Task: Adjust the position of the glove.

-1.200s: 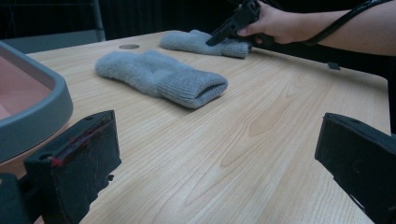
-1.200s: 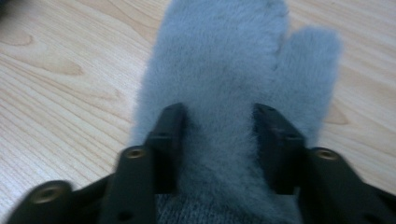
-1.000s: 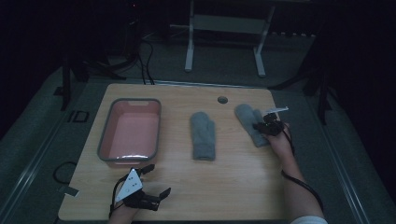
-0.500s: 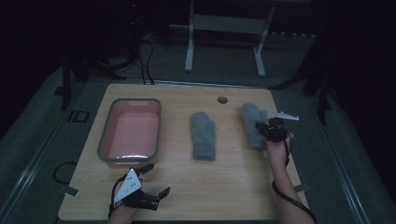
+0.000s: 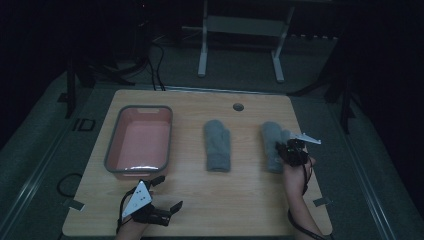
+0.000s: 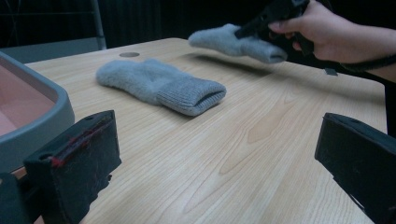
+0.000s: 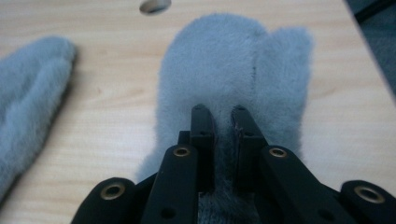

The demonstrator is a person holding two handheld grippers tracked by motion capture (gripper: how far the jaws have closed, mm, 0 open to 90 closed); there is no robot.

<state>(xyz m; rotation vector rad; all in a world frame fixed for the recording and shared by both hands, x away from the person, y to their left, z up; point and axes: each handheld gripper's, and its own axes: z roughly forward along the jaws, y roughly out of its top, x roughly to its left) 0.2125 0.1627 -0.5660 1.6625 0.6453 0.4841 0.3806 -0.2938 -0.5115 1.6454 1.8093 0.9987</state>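
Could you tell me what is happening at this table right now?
A person holds a gripper in each hand. The right gripper is shut on the cuff end of a grey mitten and holds it just above the wooden table. A second mitten lies flat mid-table, beside a pink tray. The left gripper sits open near the table's front edge.

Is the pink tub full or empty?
Empty: the pink tub shows only its bare pink bottom; both mittens are outside it.

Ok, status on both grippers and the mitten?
Right gripper shut on right mitten, lifted. Left gripper open, idle. Second mitten between it and tray.
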